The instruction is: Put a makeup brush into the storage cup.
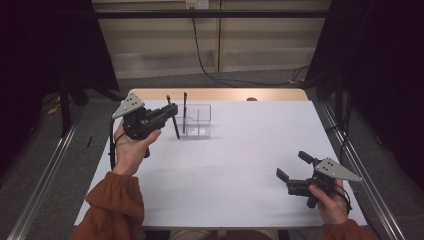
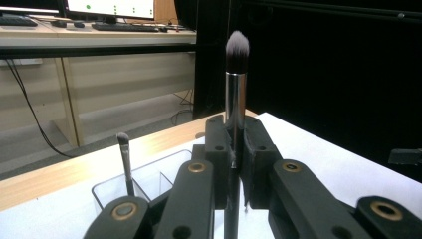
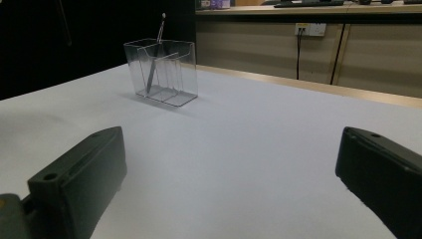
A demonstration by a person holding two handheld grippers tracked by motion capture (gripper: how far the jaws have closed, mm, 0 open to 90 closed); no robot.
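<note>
Black left claw (image 1: pixel 169 114) clamps makeup brush (image 2: pixel 236 84) nr clear organizer (image 1: pixel 197 120); right claw (image 1: pixel 294 166) wide; no legible writing.

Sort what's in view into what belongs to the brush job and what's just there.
In the job:
- left gripper, shut on the makeup brush
- clear organizer
- thin brush already standing in it

Just there:
- right gripper, open, empty
- wall cable
- monitor and keyboard behind

a lab: black curtains (image 1: pixel 45 45), metal frame rails (image 1: pixel 42 175), desk with monitor (image 2: pixel 110 7) behind
</note>
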